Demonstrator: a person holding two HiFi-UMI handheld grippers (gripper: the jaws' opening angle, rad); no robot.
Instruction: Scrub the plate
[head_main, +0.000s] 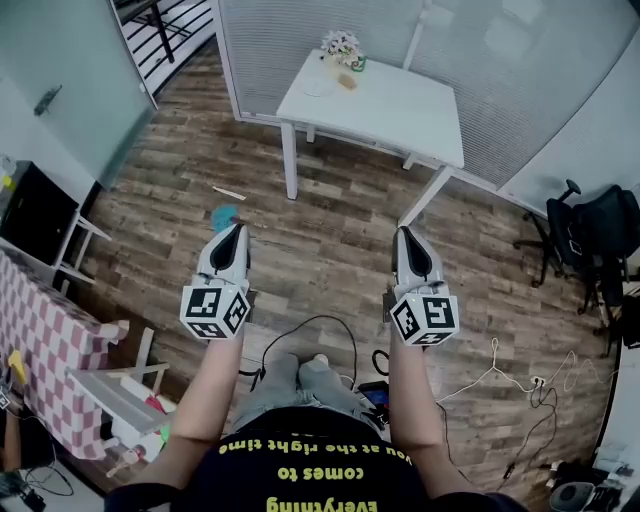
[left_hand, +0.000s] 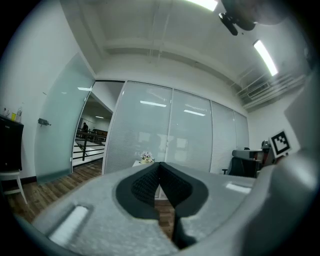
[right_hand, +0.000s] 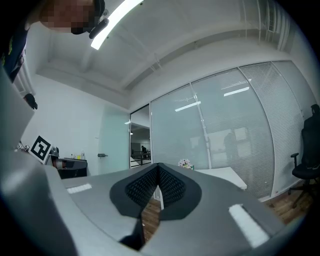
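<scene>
Person standing well short of table (head_main: 385, 105), holding left gripper (head_main: 237, 234) and right gripper (head_main: 405, 236) level, aiming toward table. Both jaws are pressing fully together, gripping nothing, likely readying for approach. Faint pale disc, seemingly plate (head_main: 318, 88), is lying on table's far-left corner beside flowers (head_main: 341, 45).

Table (head_main: 400, 110) ahead; flowers (head_main: 342, 45) on its far-left corner; chair (head_main: 590, 235) right.

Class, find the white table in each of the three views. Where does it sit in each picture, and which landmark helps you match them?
Head view: the white table stands at top centre.
Left gripper view: small and far off, just left of centre.
Right gripper view: right of centre, larger.
Shared landmark: the flower pot on the table, seen in all three views.
</scene>
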